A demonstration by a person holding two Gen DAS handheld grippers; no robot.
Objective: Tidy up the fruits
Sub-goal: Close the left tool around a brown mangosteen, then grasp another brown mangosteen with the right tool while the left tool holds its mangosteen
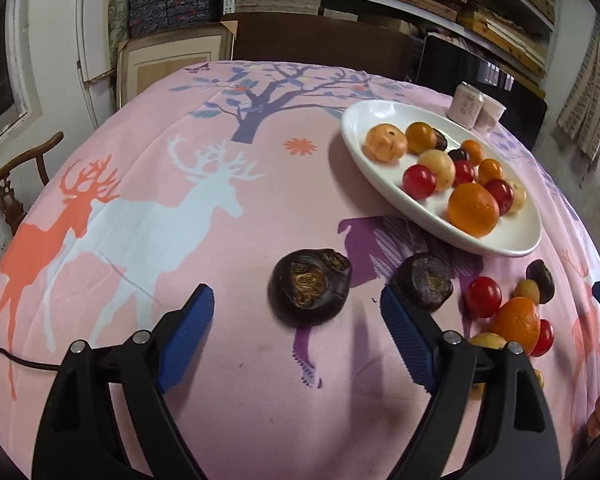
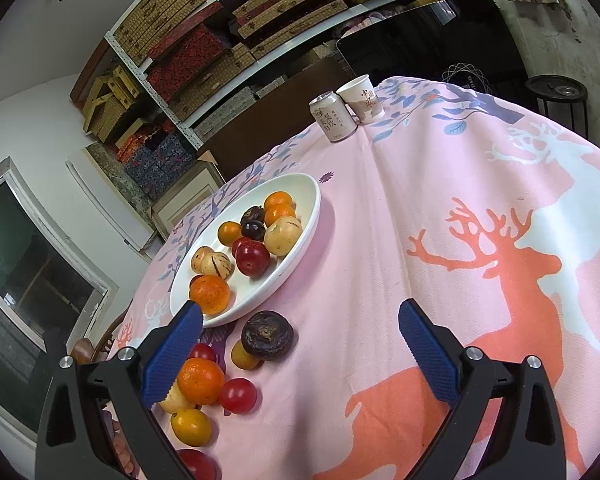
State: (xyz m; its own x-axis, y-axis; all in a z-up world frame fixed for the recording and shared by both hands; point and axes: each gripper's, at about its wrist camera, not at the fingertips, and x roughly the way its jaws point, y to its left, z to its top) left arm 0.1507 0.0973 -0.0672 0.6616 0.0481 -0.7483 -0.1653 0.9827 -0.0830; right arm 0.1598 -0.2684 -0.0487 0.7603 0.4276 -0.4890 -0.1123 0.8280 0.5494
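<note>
A large dark brown fruit (image 1: 310,292) lies on the pink deer cloth just ahead of my left gripper (image 1: 297,300), which is open with both pads clear of it. A second dark fruit (image 1: 424,282) sits by the right finger's tip. The white oval plate (image 1: 516,240) beyond holds several oranges, red and pale fruits. Loose fruit lies right of the gripper: a red one (image 1: 483,296) and an orange (image 1: 518,320). My right gripper (image 2: 300,314) is open and holds nothing. A dark fruit (image 2: 267,334), an orange (image 2: 201,380) and a red fruit (image 2: 238,395) lie near its left finger, below the plate (image 2: 315,204).
A drink can (image 2: 332,118) and a paper cup (image 2: 362,98) stand at the table's far edge behind the plate. A wooden chair (image 1: 8,184) stands at the table's left side. Shelves of boxes line the back wall. A yellow fruit (image 2: 191,426) lies near the table's edge.
</note>
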